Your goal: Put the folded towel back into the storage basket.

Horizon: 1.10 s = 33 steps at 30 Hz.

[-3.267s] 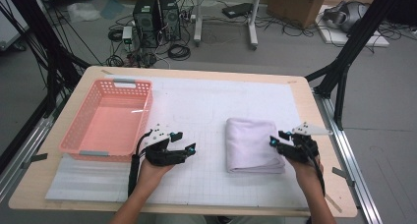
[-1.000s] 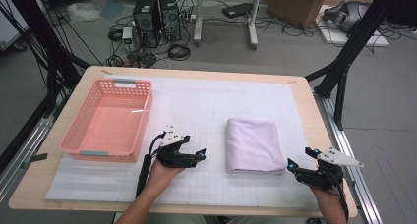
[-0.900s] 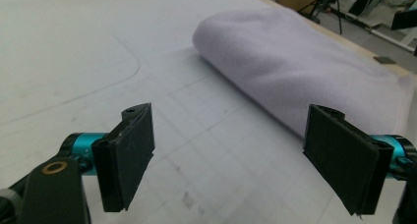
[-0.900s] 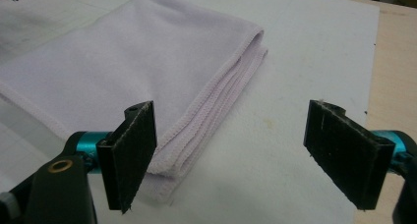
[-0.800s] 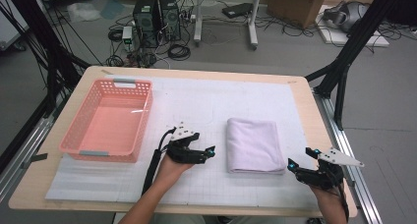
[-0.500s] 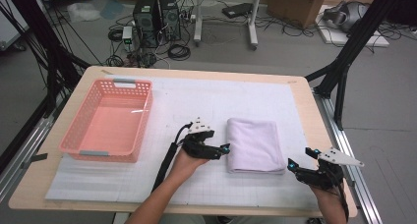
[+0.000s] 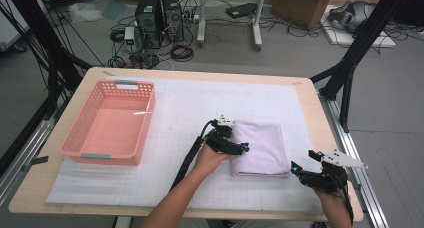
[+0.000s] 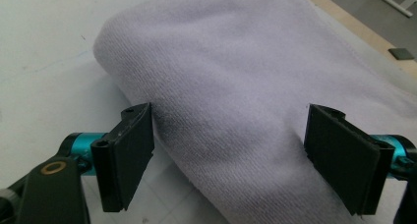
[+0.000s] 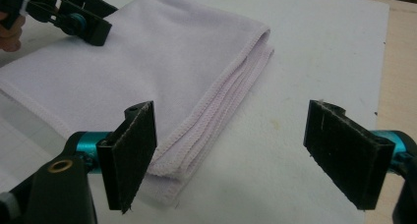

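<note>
Lilac folded towel point(image 7: 260, 148), left edge under the left gripper point(image 7: 239, 149), jaws apart, right gripper point(image 7: 302, 164) jaws apart beside it

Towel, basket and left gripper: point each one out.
folded towel point(image 7: 262, 148), high view, middle of its top face.
pink basket point(image 7: 72, 141), high view, its left rim.
left gripper point(image 7: 240, 149), high view, between its fingertips, at the towel's left edge.
</note>
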### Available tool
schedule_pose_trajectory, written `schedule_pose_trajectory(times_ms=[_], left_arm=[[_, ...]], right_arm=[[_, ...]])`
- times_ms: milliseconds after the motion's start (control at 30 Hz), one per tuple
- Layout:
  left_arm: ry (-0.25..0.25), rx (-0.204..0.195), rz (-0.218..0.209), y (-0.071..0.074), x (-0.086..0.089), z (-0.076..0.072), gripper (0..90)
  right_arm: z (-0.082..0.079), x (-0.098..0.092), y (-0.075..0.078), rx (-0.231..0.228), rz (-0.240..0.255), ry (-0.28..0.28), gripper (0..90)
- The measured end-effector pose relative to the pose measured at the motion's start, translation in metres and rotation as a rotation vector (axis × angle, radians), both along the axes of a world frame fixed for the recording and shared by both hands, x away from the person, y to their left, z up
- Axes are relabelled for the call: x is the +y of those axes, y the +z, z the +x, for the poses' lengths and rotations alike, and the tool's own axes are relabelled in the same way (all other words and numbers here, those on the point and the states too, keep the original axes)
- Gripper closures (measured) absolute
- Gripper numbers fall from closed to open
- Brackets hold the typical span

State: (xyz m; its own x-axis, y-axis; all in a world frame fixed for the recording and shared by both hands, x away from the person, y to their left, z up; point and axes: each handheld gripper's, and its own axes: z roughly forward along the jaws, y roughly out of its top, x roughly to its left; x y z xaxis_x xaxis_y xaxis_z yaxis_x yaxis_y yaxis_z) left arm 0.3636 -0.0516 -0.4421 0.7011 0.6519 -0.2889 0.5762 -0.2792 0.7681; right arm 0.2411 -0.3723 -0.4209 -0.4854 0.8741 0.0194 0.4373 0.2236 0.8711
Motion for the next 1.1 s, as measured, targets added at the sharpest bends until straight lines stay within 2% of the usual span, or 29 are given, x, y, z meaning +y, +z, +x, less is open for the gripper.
schedule_pose_trajectory(times_ms=[133, 367, 467, 600, 733, 833, 933, 1000, 1100], left_arm=[[0.01, 0.032, 0.03, -0.006, -0.003, 0.001, 17.9], [0.008, 0.006, 0.067, -0.006, -0.008, -0.002, 16.0], [0.016, 0.01, 0.069, -0.005, -0.009, -0.004, 17.2], [-0.007, 0.003, 0.062, -0.005, -0.012, -0.008, 29.0], [-0.01, 0.014, 0.047, -0.005, -0.013, -0.008, 36.6], [-0.024, 0.024, 0.021, -0.006, -0.014, -0.009, 49.2], [-0.04, 0.014, 0.003, -0.008, -0.014, -0.01, 59.7], [-0.04, 0.016, -0.004, -0.008, -0.013, -0.009, 63.4], [-0.065, -0.016, -0.033, -0.009, -0.007, -0.01, 67.1]], right_arm=[[0.0, 0.001, 0.0, 0.002, -0.002, 0.002, 19.2], [0.0, 0.002, 0.0, 0.005, -0.001, 0.004, 19.2], [0.001, 0.003, 0.0, 0.005, -0.002, 0.004, 19.3], [0.001, 0.003, 0.0, 0.002, 0.006, 0.01, 19.4], [0.002, 0.004, 0.0, 0.008, 0.007, 0.009, 19.3], [0.002, 0.004, 0.0, 0.007, 0.006, 0.01, 19.3], [0.002, 0.004, 0.0, 0.009, 0.011, 0.007, 19.3], [0.003, 0.003, 0.0, 0.004, 0.007, 0.007, 19.3], [0.003, 0.004, 0.0, 0.01, 0.011, 0.007, 19.3]])
